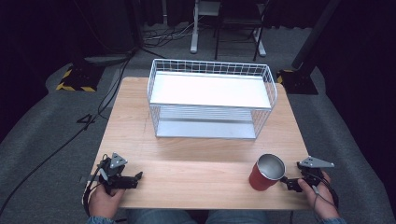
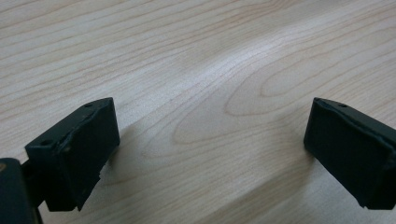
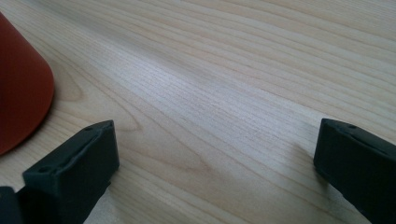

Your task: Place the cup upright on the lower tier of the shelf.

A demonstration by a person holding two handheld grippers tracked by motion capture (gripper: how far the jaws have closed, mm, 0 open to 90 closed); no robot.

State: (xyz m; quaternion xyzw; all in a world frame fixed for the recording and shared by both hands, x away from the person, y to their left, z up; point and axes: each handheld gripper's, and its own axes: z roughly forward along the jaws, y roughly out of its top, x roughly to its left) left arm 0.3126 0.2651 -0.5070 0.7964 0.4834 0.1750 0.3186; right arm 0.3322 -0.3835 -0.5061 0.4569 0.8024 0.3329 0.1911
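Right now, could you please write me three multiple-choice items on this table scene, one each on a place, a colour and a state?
1. Where does the cup stand?
A. on the rack's top shelf
B. on the table near the right hand-held gripper
C. beside the left hand-held gripper

2. What colour is the cup outside?
A. red
B. blue
C. white

3. How do the jaws of the left hand-held gripper stand?
A. shut on the cup
B. shut on nothing
C. open over bare wood

Answers:
1 B, the high view shows it just left of that gripper.
2 A, red wall, silvery inside.
3 C, the left gripper view shows wood between the spread jaws.
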